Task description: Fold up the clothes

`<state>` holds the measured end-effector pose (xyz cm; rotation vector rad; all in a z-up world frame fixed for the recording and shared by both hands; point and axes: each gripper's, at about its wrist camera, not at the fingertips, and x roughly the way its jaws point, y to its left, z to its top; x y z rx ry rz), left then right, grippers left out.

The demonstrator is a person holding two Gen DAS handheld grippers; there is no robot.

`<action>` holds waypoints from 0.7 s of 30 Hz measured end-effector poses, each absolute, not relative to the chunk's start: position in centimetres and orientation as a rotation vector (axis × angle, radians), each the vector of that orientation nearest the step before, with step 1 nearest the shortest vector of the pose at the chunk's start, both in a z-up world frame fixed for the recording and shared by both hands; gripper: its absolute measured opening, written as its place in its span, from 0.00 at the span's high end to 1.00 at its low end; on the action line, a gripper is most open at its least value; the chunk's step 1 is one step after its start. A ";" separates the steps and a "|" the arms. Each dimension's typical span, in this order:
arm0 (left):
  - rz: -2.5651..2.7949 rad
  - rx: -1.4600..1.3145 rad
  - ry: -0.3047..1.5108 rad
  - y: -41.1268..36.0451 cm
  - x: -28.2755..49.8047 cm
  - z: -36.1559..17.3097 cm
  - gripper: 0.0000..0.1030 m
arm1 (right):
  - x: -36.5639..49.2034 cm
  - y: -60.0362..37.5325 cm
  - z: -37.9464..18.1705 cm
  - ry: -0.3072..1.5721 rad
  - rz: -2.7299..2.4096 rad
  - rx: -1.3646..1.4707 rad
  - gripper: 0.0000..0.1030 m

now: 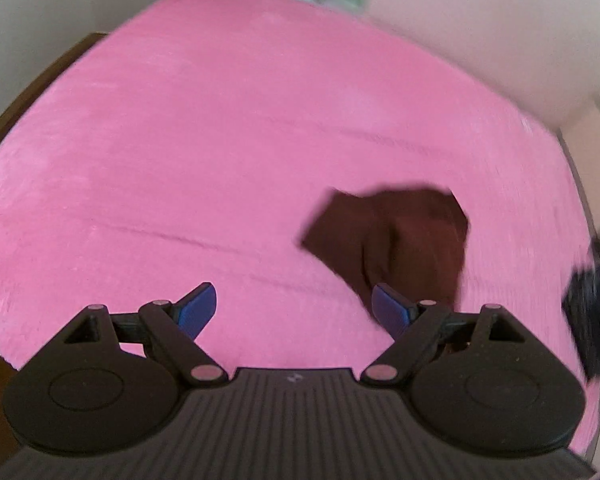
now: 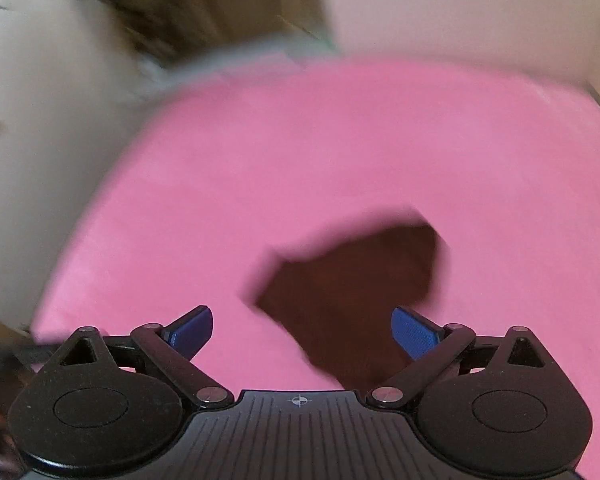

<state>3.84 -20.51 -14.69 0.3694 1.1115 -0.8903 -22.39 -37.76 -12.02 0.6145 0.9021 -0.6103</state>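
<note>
A dark maroon garment (image 1: pixel 396 236) lies crumpled on a pink cloth-covered surface (image 1: pixel 220 140). In the left wrist view it lies ahead and to the right of my left gripper (image 1: pixel 294 308), which is open and empty with blue fingertips (image 1: pixel 198 310) above the pink cloth. In the right wrist view the garment (image 2: pixel 352 292) lies just ahead of my right gripper (image 2: pixel 302 334), which is open and empty above it. The right wrist view is motion-blurred.
The pink cover (image 2: pixel 340 140) spans most of both views. A dark wooden edge (image 1: pixel 32 88) borders it at the left. Pale walls (image 1: pixel 500 40) stand behind. A dark blurred object (image 1: pixel 596 304) sits at the right edge of the left wrist view.
</note>
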 end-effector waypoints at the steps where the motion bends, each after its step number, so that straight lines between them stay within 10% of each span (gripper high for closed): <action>1: -0.909 0.395 1.113 -20.9 3.4 -14.8 0.20 | -24.0 -37.2 -13.0 0.935 -0.642 0.643 0.04; 21: -1.205 0.703 0.922 -19.0 3.6 -12.0 0.19 | -22.2 -23.9 -16.7 1.085 -0.909 0.760 0.04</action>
